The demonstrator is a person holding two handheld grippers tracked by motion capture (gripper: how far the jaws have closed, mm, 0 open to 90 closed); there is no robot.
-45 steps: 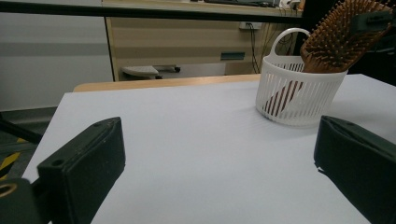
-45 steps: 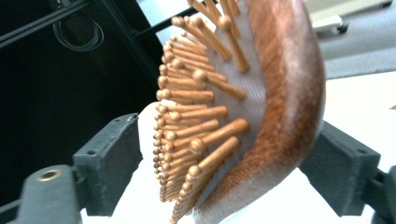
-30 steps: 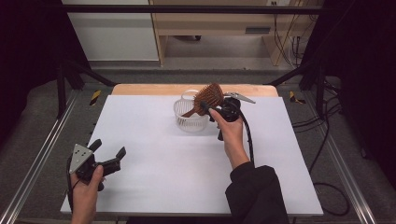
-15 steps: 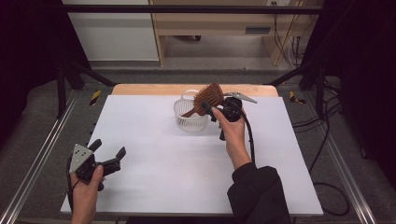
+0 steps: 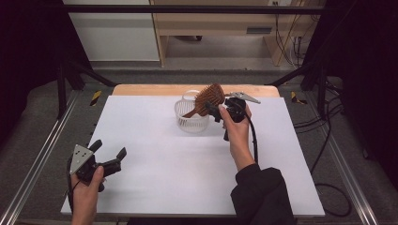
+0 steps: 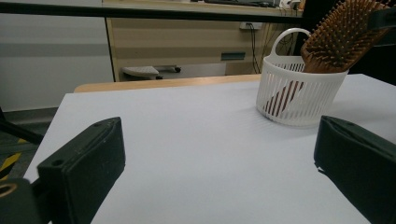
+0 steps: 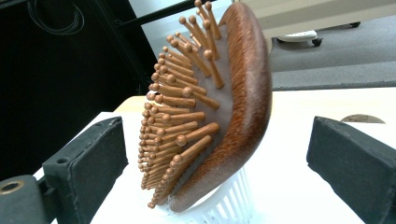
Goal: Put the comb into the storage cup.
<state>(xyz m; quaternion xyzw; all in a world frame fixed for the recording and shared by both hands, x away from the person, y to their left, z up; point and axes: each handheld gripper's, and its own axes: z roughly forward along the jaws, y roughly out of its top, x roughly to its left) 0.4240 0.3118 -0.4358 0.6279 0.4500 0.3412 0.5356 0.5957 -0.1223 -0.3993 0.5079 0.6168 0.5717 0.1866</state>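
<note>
1. The brush (image 5: 210, 96) stands in the white basket (image 5: 190, 119) near the far side of the worktop (image 5: 155, 154). Its handle goes down inside the basket and its round head sticks up, tipped to one side.
2. The right gripper (image 5: 217, 111) is up by the brush head. Its jaws are wide open, with the head between them in the right gripper view. The jaws do not touch the brush there.
3. The right hand (image 5: 237, 129) holds its gripper from behind. The arm in a dark sleeve (image 5: 260, 197) reaches from the near edge, far across the worktop.
4. The left gripper (image 5: 110, 157) is at the near left corner of the worktop, well apart from the basket. Its jaws are wide open and hold nothing.
5. The left hand (image 5: 87, 192) holds its gripper low, just above the worktop. The jaws point across the worktop to the basket.
6. In the left gripper view, the basket (image 6: 299, 91) and the brush (image 6: 343, 35) sit far off on the right.
</note>
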